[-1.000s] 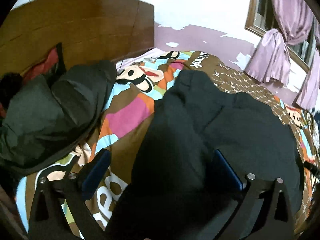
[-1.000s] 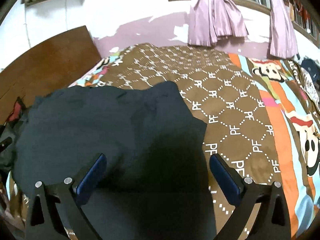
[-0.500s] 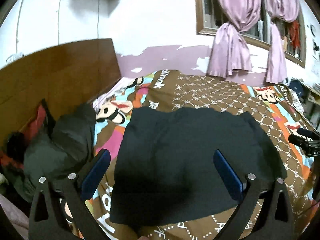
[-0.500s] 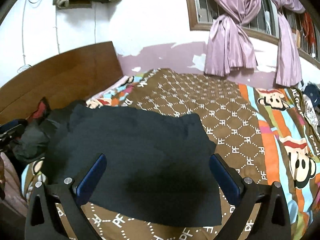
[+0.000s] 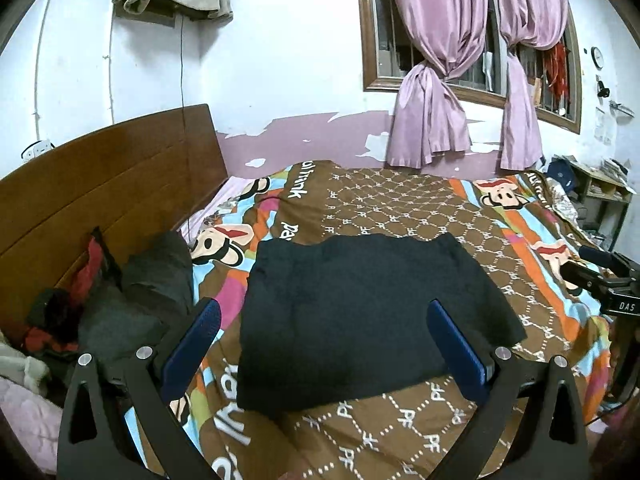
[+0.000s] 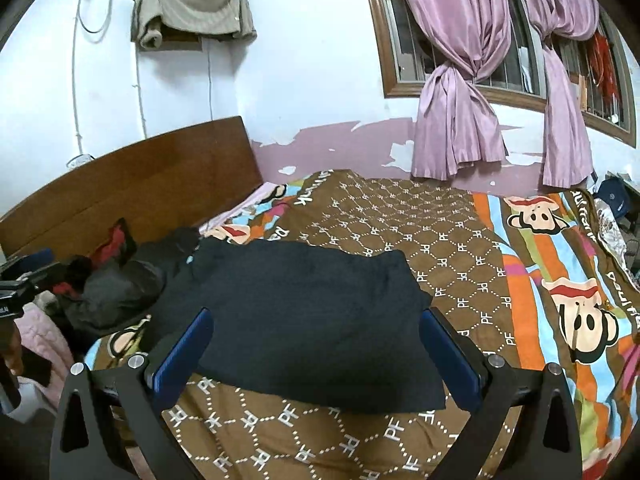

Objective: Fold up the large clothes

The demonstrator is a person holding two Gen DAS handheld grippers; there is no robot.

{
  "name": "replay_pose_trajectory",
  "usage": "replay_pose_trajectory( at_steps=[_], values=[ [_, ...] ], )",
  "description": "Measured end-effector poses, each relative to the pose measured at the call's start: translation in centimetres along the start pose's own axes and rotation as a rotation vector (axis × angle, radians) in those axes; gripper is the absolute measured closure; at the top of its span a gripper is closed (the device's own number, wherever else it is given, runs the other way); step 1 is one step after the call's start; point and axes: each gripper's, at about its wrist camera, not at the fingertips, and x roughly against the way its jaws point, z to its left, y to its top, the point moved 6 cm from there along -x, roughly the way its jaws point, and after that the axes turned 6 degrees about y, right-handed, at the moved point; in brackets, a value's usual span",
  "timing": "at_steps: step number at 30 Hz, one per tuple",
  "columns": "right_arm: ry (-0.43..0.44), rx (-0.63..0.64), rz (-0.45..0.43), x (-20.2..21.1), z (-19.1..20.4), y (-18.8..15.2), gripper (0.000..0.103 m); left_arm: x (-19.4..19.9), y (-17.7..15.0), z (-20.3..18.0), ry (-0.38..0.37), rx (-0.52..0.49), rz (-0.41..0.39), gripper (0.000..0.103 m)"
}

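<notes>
one folded garment, two curtains

Purple curtains hang at the window above a cartoon-monkey bedspread and wooden headboard.

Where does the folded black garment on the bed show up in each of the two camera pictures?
Left wrist view: the folded black garment lies mid-picture on the bedspread, between the open left tongs.
Right wrist view: the same garment lies centre-left, between the open right tongs.
Shared landmark: the wooden headboard, at the left in both.
</notes>
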Motion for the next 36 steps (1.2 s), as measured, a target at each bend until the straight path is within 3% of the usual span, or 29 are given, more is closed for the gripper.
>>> replay_pose_trajectory(
  at_steps=[9,17,22,28,36],
  values=[
    [0.056,0.038,-0.026,3.6,3.4,-1.9,0.0,4.7,-1.5,-0.9,-0.018,0.029,-0.004,0.002],
    [0.072,0.08,-0.052,4.5,4.8,-4.7,0.0,7.6,-3.8,-1.3,-0.037,0.086,-0.053,0.002],
    [0.069,0.099,-0.065,4.5,5.0,-6.1,0.0,7.9,-5.8,-1.3,-0.008,0.104,-0.096,0.002],
    [0.08,0.117,-0.1,4.8,5.6,-8.1,0.0,6.7,-8.2,-1.5,0.0,0.157,-0.076,0.002],
    [0.089,0.131,-0.131,4.4,6.7,-11.2,0.0,7.1,-11.4,-1.8,0.062,0.115,-0.122,0.002]
  ],
)
